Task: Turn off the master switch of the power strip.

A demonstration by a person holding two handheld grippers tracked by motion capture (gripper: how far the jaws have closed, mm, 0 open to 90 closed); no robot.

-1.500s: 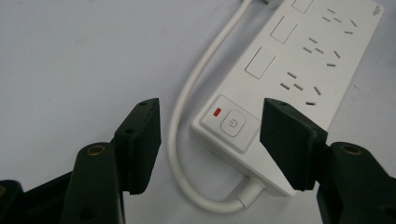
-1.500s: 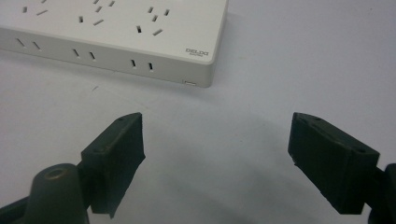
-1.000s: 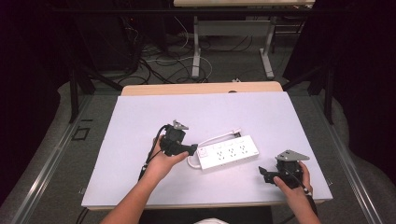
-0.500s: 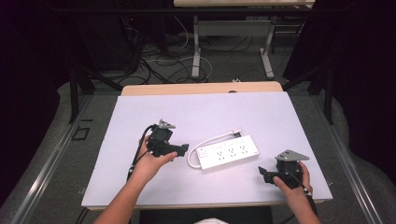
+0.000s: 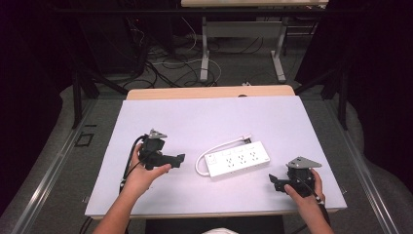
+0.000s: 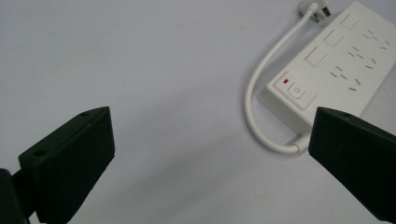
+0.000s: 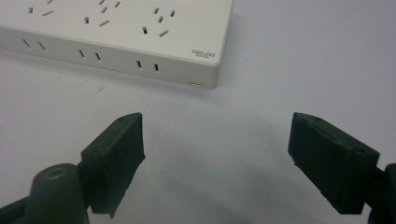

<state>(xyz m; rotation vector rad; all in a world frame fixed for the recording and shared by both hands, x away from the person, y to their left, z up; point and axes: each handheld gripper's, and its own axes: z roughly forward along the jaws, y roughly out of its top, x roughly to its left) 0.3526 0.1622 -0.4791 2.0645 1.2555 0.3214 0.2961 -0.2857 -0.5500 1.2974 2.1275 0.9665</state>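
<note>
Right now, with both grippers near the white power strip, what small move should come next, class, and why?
Probably rest both hands. The left gripper has just been opening, its jaws wide with nothing between them, apart from the power strip. The right gripper is open and empty too. The strip lies flat on the table, cord looped beside it, so nothing visibly needs holding.

We see the white plastic power strip (image 7: 116, 37) cut off by the right gripper view's top edge, its small grey corner logo too blurred to read reliably.
</note>
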